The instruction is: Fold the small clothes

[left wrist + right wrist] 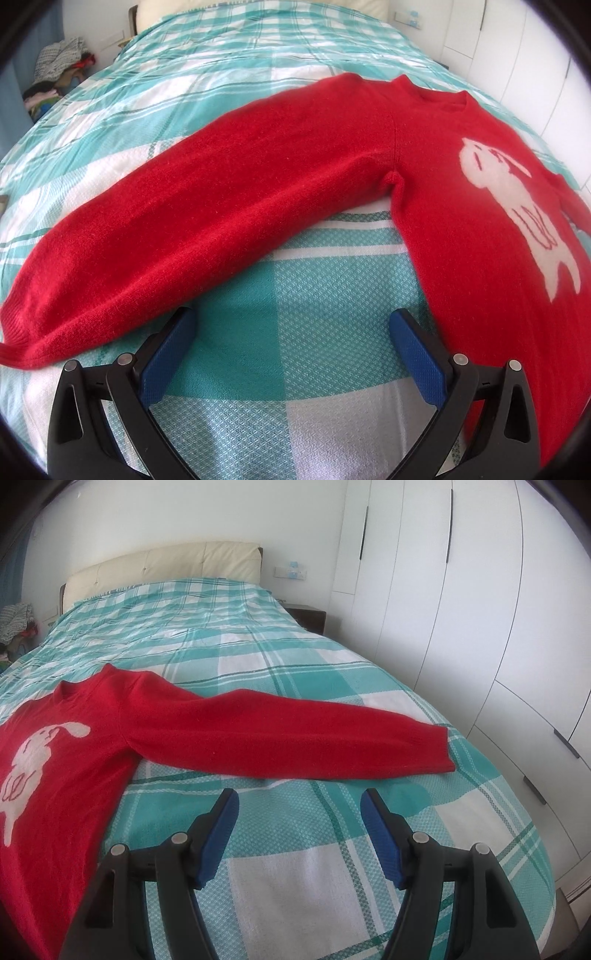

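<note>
- A small red knitted sweater with a white animal figure on its chest lay flat and face up on a bed covered by a teal-and-white checked woven bedspread, its neckline toward the headboard.
- Both sleeves were spread out sideways: one sleeve ran across the left wrist view to its ribbed cuff at the left edge, the other sleeve stretched across the right wrist view to a cuff near the bed's right side.
- The left gripper, black with blue pads, had its jaws spread wide with only bedspread between them; it held nothing, hovering just below the sleeve beside the sweater's body.
- The right gripper also stood apart-jawed and empty, less widely, over bare bedspread just short of the other sleeve.
- A cream padded headboard stood at the far end, white wardrobe doors along the right wall.
- A pile of mixed clothes sat beside the bed at far left.
</note>
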{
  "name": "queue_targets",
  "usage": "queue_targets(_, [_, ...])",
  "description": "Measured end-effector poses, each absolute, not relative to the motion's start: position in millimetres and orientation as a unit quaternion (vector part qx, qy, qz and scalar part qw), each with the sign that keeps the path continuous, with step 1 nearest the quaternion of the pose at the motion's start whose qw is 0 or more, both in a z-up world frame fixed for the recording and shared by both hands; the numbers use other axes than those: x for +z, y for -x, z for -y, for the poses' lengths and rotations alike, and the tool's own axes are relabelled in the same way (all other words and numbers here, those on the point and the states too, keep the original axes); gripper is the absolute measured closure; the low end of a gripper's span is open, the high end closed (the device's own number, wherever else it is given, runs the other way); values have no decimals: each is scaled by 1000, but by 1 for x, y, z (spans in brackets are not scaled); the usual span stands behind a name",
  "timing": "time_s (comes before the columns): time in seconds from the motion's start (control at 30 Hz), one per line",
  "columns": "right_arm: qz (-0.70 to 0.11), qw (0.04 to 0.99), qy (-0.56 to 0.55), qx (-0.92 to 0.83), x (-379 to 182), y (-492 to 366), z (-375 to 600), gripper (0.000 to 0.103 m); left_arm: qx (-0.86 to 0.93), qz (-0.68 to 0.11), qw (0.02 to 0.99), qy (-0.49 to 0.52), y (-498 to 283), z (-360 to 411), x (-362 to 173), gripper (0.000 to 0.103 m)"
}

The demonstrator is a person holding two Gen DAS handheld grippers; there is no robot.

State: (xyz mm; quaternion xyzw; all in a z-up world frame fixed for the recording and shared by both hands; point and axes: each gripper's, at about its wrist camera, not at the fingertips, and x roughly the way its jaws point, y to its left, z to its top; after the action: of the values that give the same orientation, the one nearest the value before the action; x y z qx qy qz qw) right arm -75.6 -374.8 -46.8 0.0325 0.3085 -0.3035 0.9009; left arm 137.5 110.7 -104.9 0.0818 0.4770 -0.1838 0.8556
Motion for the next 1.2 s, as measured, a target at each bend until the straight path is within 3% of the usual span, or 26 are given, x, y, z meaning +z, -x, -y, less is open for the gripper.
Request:
queue_targets(0.67, [-265,916,-148,-261,-23,104,396,30,-183,-477,856,-82,-138,-110,-104,0])
queue_targets(1.2, [-254,925,-177,-220,-10,112,386,29,-182,-476,856,-83,-137,-110,-105,0])
